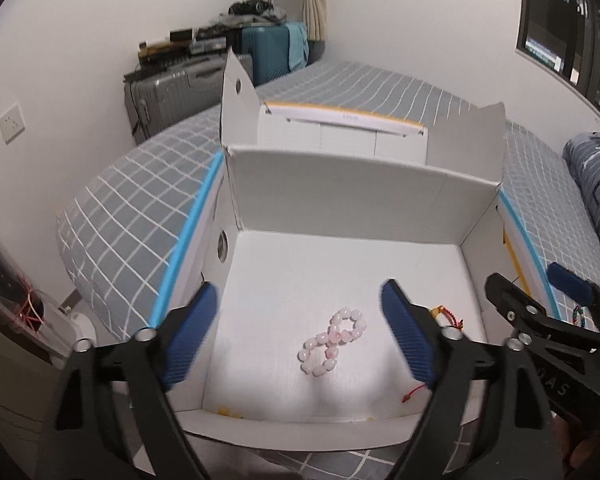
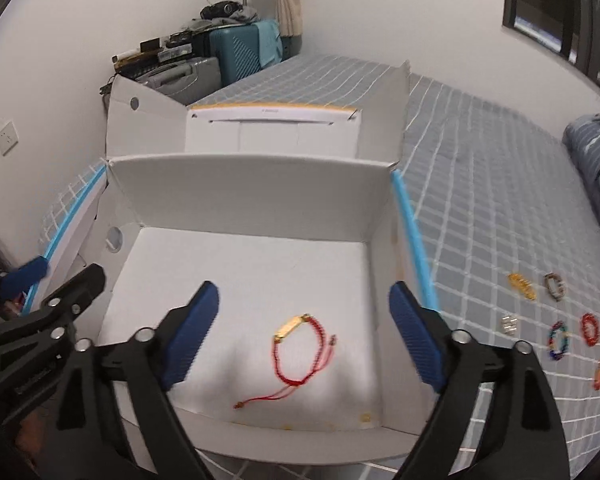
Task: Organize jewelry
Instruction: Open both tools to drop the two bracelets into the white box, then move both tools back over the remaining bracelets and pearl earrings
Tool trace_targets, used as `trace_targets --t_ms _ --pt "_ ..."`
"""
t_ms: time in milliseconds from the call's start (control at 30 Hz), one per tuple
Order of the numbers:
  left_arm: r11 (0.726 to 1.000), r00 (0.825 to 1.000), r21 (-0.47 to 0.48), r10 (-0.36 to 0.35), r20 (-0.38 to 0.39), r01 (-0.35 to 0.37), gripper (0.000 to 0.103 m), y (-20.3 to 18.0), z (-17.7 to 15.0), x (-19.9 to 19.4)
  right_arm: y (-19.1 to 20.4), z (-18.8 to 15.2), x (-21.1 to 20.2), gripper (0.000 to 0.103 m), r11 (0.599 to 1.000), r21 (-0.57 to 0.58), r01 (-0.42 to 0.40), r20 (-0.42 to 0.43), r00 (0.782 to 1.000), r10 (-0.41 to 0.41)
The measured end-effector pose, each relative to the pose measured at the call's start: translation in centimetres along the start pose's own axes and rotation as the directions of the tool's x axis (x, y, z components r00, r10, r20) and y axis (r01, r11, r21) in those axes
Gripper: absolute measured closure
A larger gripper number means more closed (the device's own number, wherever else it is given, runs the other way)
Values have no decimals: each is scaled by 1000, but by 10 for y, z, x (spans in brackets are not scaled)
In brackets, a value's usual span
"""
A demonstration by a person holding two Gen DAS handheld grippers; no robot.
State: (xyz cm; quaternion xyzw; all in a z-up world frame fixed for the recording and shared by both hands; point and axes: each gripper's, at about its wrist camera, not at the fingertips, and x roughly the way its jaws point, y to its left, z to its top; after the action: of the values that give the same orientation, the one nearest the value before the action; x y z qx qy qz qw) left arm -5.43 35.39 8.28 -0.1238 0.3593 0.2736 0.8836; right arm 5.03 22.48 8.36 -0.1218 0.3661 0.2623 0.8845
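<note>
An open white cardboard box (image 1: 380,184) (image 2: 260,192) sits on a bed. A pink bead bracelet (image 1: 332,340), twisted into a figure eight, lies on the box floor under my left gripper (image 1: 300,320), which is open and holds nothing. A red cord bracelet with a gold bar (image 2: 300,350) (image 1: 446,314) lies on the box floor below my right gripper (image 2: 304,320), also open and holding nothing. The right gripper (image 1: 540,284) shows at the right edge of the left wrist view, and the left gripper (image 2: 56,276) at the left of the right wrist view.
Several more pieces lie on the grey checked bedsheet (image 2: 480,200) right of the box: a gold piece (image 2: 522,286), a multicoloured bead bracelet (image 2: 558,340), a red bead bracelet (image 2: 590,329). Suitcases (image 1: 172,92) stand by the far wall. A rolled blanket (image 2: 596,168) lies at right.
</note>
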Motion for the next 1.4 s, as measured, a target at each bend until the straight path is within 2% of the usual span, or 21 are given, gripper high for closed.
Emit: trace_targets --t_ms 167,400,567,933,1400 --pt "1000 1000 -10 -1 18 2 6 -1 3 -8 -13 3 -24 8 999 17 37 52 998 -37" --pt "1000 999 4 -10 53 10 6 -19 7 -27 -44 0 -49 8 997 63 45 78 996 -50" --pt "999 997 34 -43 63 41 6 -41 9 -40 -74 -4 -67 8 992 101 73 89 993 -83" --pt "982 987 132 -143 75 132 6 -123 1 -62 -150 -23 -100 8 969 178 171 90 978 -189" --pt "936 965 253 -260 29 244 6 -242 -5 -71 -261 -49 -116 8 916 303 263 22 959 -283"
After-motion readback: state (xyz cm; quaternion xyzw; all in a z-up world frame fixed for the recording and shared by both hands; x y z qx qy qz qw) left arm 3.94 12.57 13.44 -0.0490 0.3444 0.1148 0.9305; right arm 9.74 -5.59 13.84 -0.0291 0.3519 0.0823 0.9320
